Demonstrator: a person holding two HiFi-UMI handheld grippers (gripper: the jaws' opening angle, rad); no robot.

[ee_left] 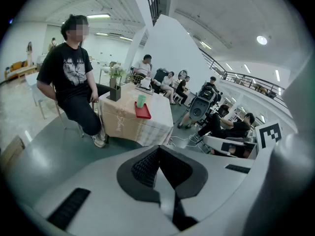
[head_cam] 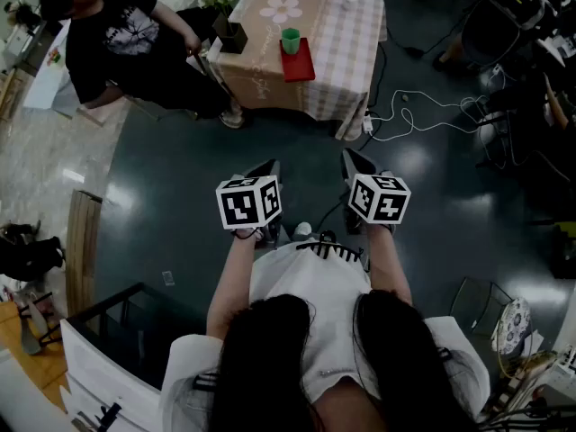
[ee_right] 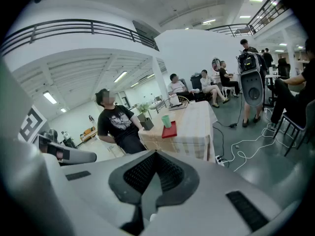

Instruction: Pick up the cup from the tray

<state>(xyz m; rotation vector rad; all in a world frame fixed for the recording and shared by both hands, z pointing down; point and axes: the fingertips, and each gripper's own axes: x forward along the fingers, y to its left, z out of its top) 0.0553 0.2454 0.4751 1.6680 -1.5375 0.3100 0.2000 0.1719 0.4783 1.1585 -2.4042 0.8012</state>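
A green cup stands upright on a red tray at the near edge of a cloth-covered table. The cup and tray show far off in the left gripper view, and again as cup and tray in the right gripper view. Both grippers are held close to the person's body, well short of the table. My left gripper is shut with nothing in it. So is my right gripper; its jaws meet with no gap.
A person in a black T-shirt sits on a chair left of the table. A dark vase with flowers stands on the table's left corner. White cables lie on the dark floor to the right. Seated people and chairs fill the right side.
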